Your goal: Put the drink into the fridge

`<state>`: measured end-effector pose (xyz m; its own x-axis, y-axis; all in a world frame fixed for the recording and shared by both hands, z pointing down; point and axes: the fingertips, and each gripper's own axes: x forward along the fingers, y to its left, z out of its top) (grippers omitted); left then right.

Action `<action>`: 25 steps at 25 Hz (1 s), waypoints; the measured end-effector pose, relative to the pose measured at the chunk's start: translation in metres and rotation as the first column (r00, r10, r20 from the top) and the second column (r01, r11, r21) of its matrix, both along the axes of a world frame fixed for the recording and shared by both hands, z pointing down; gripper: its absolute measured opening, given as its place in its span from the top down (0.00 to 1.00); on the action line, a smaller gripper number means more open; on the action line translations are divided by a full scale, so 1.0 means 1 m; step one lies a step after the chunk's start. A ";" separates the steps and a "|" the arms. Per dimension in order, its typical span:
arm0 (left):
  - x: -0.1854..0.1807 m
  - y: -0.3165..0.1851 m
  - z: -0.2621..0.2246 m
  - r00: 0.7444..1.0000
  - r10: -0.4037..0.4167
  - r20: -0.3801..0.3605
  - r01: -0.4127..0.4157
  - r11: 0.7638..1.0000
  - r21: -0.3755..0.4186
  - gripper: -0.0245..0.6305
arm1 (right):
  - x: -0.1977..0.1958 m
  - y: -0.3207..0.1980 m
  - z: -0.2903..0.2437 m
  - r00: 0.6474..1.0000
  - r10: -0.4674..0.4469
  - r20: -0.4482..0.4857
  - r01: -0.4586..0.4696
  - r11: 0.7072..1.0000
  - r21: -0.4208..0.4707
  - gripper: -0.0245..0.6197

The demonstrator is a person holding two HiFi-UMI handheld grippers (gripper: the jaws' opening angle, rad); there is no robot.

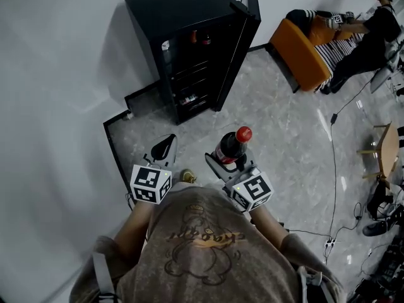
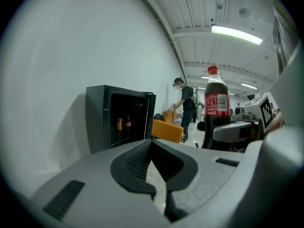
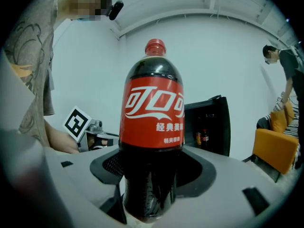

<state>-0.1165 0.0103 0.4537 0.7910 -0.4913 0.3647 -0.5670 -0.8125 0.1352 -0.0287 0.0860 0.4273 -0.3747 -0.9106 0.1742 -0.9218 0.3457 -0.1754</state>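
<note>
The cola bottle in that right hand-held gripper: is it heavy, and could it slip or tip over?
Probably fairly heavy: the cola bottle looks full up to its neck. The right hand-held gripper clamps its lower body, so it may sway top-heavy. Its smooth plastic could slip somewhat.

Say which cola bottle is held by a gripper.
The large red-capped bottle, clamped in the right gripper. The other, a small bottle, stands on a shelf in the open fridge beside a can.
</note>
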 end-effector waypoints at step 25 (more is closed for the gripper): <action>0.007 -0.060 -0.004 1.000 -0.020 -0.012 0.020 1.000 0.008 0.96 | 0.019 -0.078 0.021 0.999 0.025 -0.021 -0.025 1.000 -0.012 0.51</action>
<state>-0.1094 -0.0494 0.4495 0.7854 -0.5097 0.3513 -0.5814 -0.8022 0.1358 -0.0094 0.0085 0.4487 -0.3477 -0.9175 0.1929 -0.9337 0.3202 -0.1599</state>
